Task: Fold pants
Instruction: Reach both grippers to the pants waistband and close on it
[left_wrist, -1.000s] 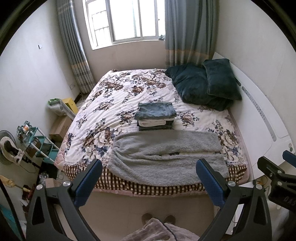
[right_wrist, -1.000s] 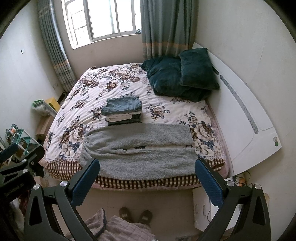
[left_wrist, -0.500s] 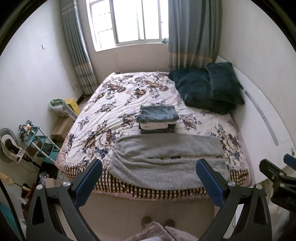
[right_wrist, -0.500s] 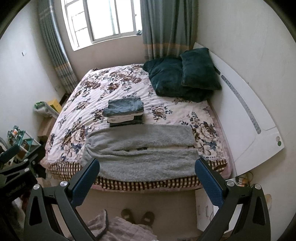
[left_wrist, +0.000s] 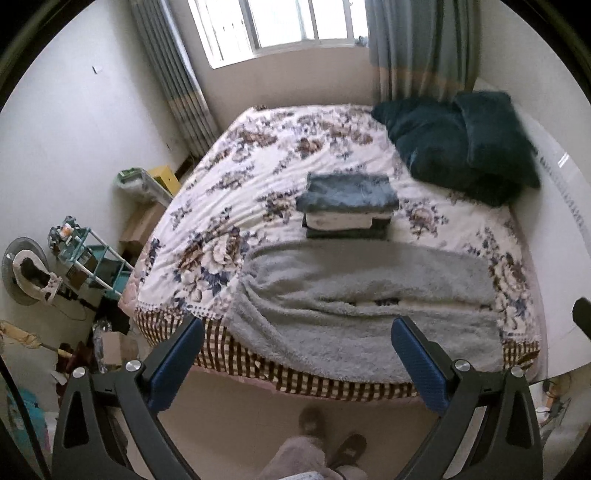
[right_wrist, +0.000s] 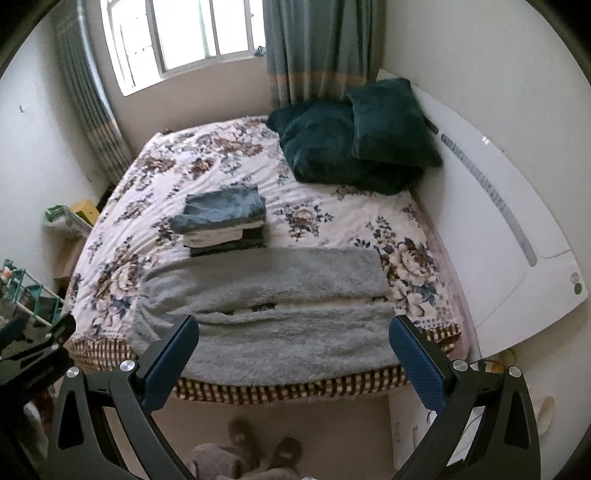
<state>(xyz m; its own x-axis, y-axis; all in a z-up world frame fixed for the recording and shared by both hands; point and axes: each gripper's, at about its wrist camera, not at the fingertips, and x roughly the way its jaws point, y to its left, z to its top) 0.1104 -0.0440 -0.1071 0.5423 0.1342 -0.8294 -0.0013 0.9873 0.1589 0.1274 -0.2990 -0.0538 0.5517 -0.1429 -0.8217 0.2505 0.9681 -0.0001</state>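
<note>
Grey fleece pants (left_wrist: 365, 306) lie spread flat across the foot of the bed (left_wrist: 258, 206), legs side by side with a narrow gap between them, waistband toward the left edge of the bed and partly draped over the checked trim; no fold has been made yet. Just beyond the pants, toward the middle of the bed, sits a stack of folded garments (left_wrist: 347, 205); two dark green pillows (right_wrist: 354, 147) rest at the headboard side of the bed. I hold both tools off the bed, above the floor; my left gripper (left_wrist: 295, 365) has its fingers spread wide with nothing between them; my right gripper (right_wrist: 293, 363) likewise stands fully apart and empty. Compared with a second ago, both views have dropped and drawn nearer the foot of the bed, the left view blurred by motion; the pants have not shifted. My judgement: the approach is under way, with each tool heading for one end of the near leg.
</note>
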